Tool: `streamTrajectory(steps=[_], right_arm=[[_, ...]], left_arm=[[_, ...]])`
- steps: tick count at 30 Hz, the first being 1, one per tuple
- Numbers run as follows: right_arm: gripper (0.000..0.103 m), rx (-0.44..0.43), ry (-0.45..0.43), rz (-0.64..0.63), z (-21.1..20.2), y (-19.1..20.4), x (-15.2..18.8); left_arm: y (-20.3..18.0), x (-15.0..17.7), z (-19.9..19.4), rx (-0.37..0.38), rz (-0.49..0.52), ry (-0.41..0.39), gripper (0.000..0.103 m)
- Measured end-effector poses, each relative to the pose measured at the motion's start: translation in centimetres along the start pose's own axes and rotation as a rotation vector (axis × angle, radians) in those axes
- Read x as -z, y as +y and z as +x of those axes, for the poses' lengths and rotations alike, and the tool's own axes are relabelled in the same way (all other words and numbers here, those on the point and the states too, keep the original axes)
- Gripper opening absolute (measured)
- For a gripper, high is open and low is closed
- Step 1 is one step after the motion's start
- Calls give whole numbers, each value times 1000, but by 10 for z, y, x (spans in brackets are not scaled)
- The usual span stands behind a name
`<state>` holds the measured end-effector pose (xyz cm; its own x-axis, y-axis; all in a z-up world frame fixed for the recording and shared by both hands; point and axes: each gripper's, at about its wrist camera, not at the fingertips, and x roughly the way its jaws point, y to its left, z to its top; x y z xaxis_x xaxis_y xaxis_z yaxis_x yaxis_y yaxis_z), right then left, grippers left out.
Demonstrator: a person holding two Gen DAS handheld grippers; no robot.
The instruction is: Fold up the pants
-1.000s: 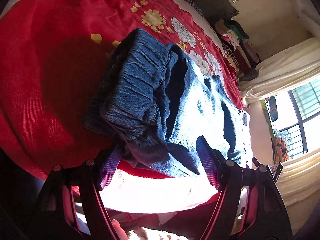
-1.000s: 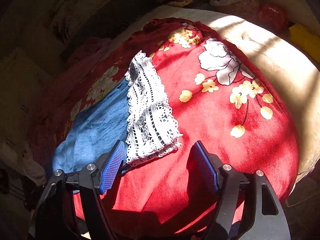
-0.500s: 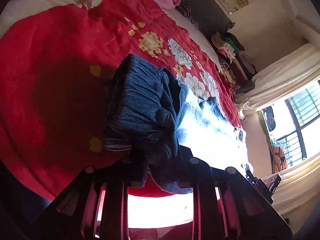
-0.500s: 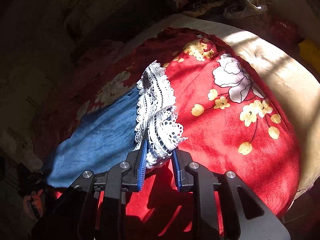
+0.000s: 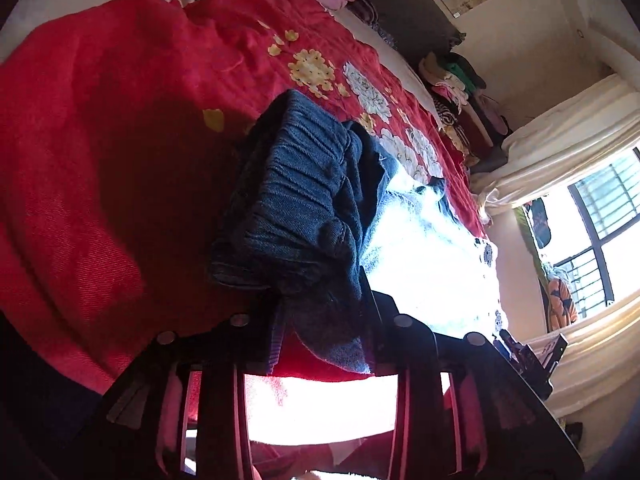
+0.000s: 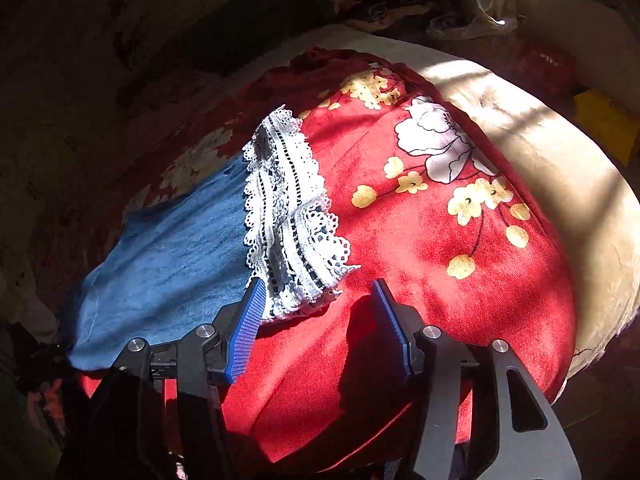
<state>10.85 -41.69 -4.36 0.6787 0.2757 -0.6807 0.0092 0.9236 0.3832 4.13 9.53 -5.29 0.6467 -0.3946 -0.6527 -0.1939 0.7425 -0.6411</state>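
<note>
One pants (image 5: 304, 208), two tools, left tool (image 5: 324, 332) gripping waistband

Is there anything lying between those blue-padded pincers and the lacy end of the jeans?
Nothing visible. The white lace cuff of the blue denim pants reaches between the open fingers of the right gripper, whose jaws have just been opening; only the red flowered blanket lies underneath.

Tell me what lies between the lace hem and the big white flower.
Bare red blanket printed with small yellow blossoms, in the right wrist view.
</note>
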Motion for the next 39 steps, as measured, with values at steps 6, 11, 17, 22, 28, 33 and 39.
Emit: streamTrajectory(steps=[6, 11, 17, 22, 28, 33, 39], right_arm=[[64, -14, -43, -67, -26, 18, 1], [74, -29, -51, -143, -31, 46, 7], [82, 9, -42, -271, -22, 84, 18], [84, 15, -20, -357, -7, 109, 23], [89, -9, 17, -432, 17, 135, 24], [89, 42, 78, -462, 46, 139, 26], [91, 43, 142, -370, 72, 116, 31]], left_arm=[[-8, 2, -28, -112, 62, -62, 45], [-19, 1, -59, -186, 136, -144, 47], [-57, 8, -63, -242, 293, -170, 58], [-102, 9, -28, -201, 413, -120, 70], [-131, 17, 36, -203, 504, -10, 73], [-125, 29, 72, -320, 573, 32, 76], [-107, 39, 84, -325, 602, 36, 76]])
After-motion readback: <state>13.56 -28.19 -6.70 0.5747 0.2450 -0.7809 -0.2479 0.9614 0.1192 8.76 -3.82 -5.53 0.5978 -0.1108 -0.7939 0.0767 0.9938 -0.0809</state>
